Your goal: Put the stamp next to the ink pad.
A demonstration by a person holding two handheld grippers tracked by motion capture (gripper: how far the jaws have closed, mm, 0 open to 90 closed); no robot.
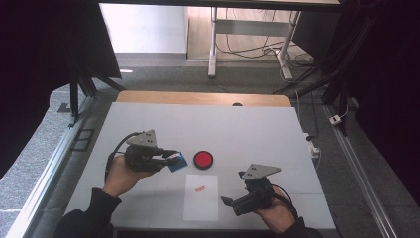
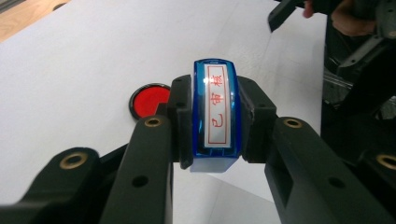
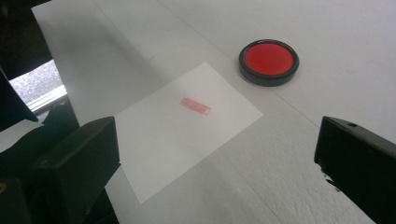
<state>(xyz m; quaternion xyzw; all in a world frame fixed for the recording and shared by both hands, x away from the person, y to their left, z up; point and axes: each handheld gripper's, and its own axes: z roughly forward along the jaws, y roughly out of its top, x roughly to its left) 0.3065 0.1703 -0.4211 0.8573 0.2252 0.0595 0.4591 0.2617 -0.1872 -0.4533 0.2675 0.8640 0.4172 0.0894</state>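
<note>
- Two grippers, one job: the left gripper [image 1: 166,157] has its jaws pinching a blue rubber stamp [image 2: 217,114] from both sides, label up, so the stamp sits in the air just left of the red ink pad [image 1: 203,159] and a bit behind the paper sheet [image 1: 201,197].
- Right gripper [image 1: 233,201] is empty, jaws spread wide, hovering near the sheet's right edge. Nothing between them in the right gripper view.
- Sheet already has one red stamp mark [image 3: 195,105] on it, looks clean enough from here.
- Stuff I'd worry about:
- nobody is pinning that paper down right now. If the stamp comes down again and lifts off sticky, my guess is the sheet rides up with it or slides on the white table [image 1: 257,134].
- the grip is on the stamp's smooth plastic sides, so pressing hard could make it tilt or slip in the jaws and give a half-faded, skewed print.
- the ink pad is open and close by; a low swing of the stamp could clip its rim and shove it.
- a second print landing on the first would smear the text.
</note>
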